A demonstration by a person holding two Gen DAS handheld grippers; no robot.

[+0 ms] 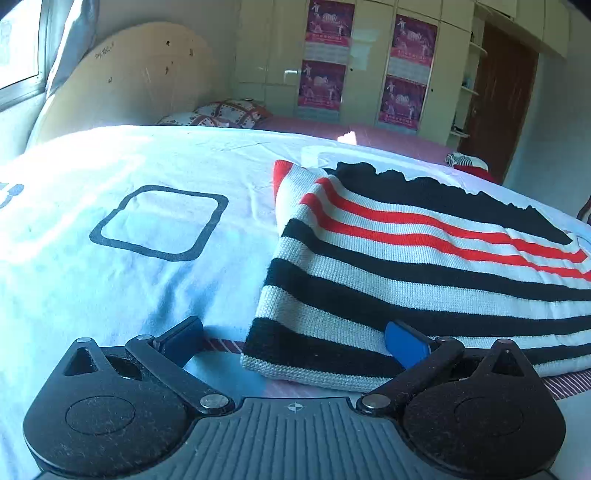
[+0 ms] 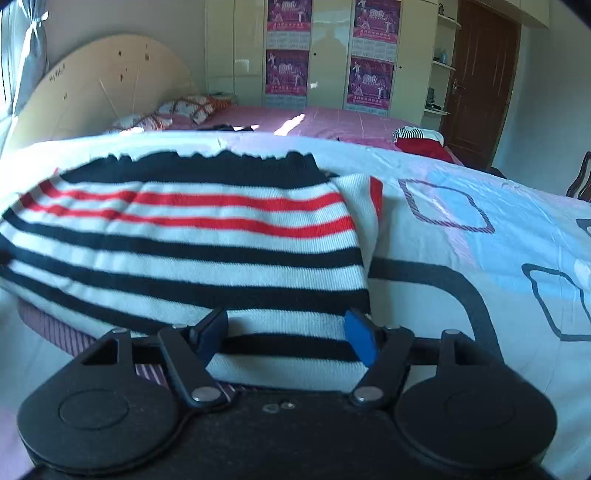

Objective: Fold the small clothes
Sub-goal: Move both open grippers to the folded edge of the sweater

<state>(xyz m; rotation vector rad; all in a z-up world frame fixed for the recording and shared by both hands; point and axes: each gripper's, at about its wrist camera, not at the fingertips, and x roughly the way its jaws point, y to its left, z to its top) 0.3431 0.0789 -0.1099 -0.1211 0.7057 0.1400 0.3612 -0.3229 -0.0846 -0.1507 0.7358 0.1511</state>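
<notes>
I'm watching the striped sweater [image 2: 192, 243] lying folded on the bed [image 1: 110, 288] (no containers visible); left gripper [image 1: 295, 343] and right gripper [image 2: 288, 339] jaws are standing apart, straddling its near edge.

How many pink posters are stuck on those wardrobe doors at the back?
4, all in the right wrist view: upper left poster, lower left poster, upper right poster, lower right poster. The picture's top edge cuts the upper two, so more may hang above.

A folded striped sweater [image 1: 424, 266] in black, white and red lies on a pale bedsheet [image 1: 110, 295] printed with a dark rounded square [image 1: 160, 221]; the left gripper [image 1: 295, 343] spreads wide at its near corner.
</notes>
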